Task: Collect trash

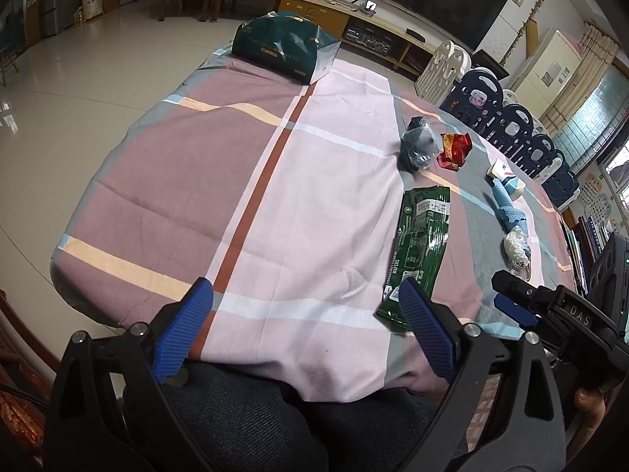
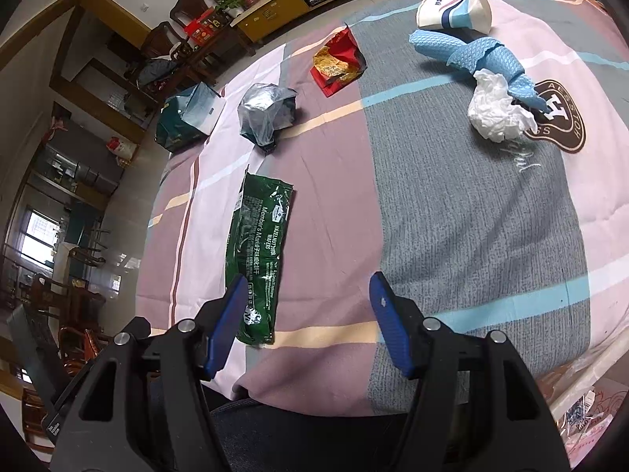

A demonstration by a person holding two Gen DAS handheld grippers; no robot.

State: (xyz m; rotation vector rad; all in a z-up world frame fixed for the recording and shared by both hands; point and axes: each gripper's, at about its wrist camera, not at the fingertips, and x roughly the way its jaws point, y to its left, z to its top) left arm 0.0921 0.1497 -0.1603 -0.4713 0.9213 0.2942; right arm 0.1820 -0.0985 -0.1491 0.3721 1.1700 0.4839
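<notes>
Your left gripper [image 1: 304, 306] and right gripper [image 2: 306, 299] match: each has 2 black plastic arms with triangular cut-outs, silver round-head screws at the pivots, and 2 blue ribbed finger pads [image 1: 426, 328]. Seen from the left wrist, the right gripper's black body carries white "DAS" lettering. Your dark denim trousers [image 1: 251, 413] show below, and a bare fingertip [image 1: 587, 397].
</notes>
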